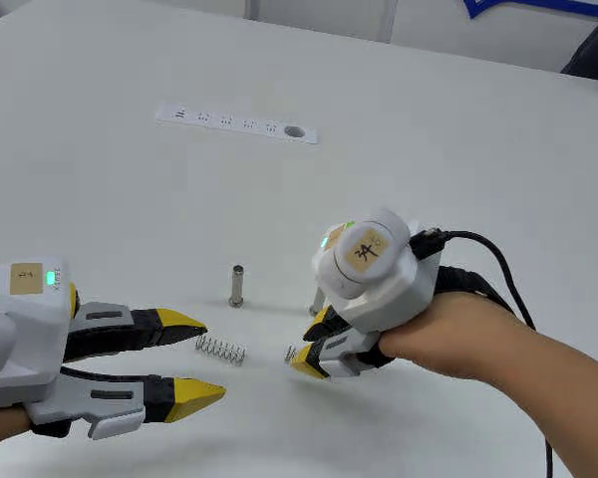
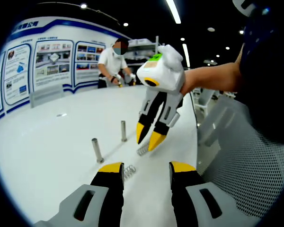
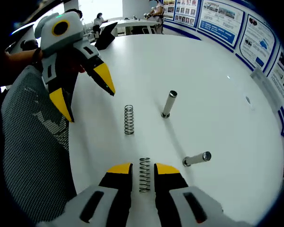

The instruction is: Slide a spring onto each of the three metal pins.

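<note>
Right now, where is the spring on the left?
In the head view the left spring lies just ahead of the left gripper, near the upright pin.

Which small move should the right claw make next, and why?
Probably close the right claw on the small coiled metal spring: it lies flat on the white table between the open jaws, not yet gripped.

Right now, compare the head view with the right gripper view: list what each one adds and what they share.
Head view adds the white power strip far across the table and the right gripper from outside, with the hand holding it. Right gripper view adds the wall posters, and gives in full a second pin and the spring between its own jaws. Shared: the open left gripper, the loose spring and one upright pin.
</note>
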The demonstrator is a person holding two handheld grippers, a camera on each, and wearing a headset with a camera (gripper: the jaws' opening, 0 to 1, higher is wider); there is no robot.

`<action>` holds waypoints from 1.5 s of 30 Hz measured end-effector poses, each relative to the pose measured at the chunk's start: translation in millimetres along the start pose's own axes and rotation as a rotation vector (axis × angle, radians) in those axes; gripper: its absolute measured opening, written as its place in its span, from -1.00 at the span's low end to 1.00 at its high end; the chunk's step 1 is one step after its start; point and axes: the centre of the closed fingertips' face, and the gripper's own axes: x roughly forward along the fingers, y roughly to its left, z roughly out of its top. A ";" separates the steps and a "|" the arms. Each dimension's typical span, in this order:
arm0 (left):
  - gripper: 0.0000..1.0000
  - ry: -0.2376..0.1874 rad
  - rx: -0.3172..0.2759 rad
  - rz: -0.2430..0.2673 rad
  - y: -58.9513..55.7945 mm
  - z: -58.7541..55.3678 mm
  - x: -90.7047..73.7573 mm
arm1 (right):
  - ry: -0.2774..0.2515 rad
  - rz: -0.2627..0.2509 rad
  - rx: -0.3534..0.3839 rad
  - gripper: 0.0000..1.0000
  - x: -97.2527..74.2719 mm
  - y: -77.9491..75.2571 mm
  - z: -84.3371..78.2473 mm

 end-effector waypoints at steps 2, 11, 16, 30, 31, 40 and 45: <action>-0.22 -0.001 -0.001 0.001 0.2 0.1 0.1 | 0.005 0.007 -0.001 -0.62 3.4 0.2 0.3; -0.22 0.001 -0.004 -0.004 -1.0 -1.6 1.9 | 0.039 0.019 -0.013 -0.66 14.4 -0.4 -1.8; -0.22 -0.002 -0.006 -0.004 -0.1 -1.7 2.1 | 0.050 0.024 -0.017 -0.68 16.5 0.3 -2.3; -0.23 0.000 0.003 -0.014 -1.2 0.6 3.4 | 0.032 0.006 0.001 -0.77 6.0 -2.6 -1.1; -0.23 0.001 0.005 -0.016 -1.3 1.0 3.8 | 0.026 0.002 0.003 -0.77 4.3 -3.1 -0.2; -0.24 0.000 0.019 -0.027 -4.6 5.7 6.1 | -0.007 -0.029 0.006 -0.77 -12.6 -4.1 3.7; -0.24 0.001 0.023 -0.027 -5.5 6.1 5.4 | -0.026 -0.040 0.011 -0.77 -19.8 -4.5 6.1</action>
